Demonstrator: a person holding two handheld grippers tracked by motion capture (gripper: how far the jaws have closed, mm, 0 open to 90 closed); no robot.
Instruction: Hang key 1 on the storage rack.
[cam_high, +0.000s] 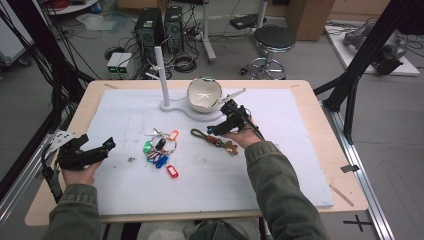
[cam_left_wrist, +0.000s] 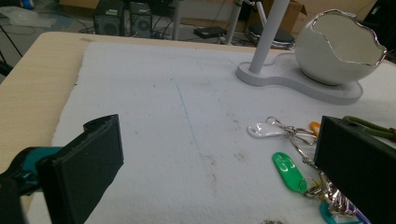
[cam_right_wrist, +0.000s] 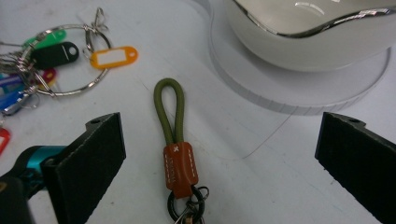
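Your right gripper (cam_high: 216, 129) hangs with its jaws spread wide on either side of the olive-green cord loop keychain with the brown stitched leather collar (cam_right_wrist: 175, 140), and nothing is between them yet. That keychain lies flat on the white foam mat (cam_high: 210, 175) covering the counter, just near of the white egg-shaped ceramic bowl with the silver rim (cam_high: 204, 94) on its flat white stand with an upright post (cam_high: 165, 102), and to the right of the bunch of coloured plastic key tags on metal rings (cam_high: 161, 150). I judge the keychain to be light and limp: the cord loop will flop and bend when lifted, and the dark metal ring (cam_right_wrist: 187, 205) below the collar will dangle and swing along with whatever hangs from it. The leather collar looks like the best place to take hold, since it is the thickest, firmest part and its surface should give the pads some bite; pinching the thin cord alone could let it roll out sideways. Close across the collar from both sides and lift slowly. Your left gripper (cam_high: 95, 150) rests at the near left edge of the mat, jaws also apart and holding nothing, well clear of the tag bunch.
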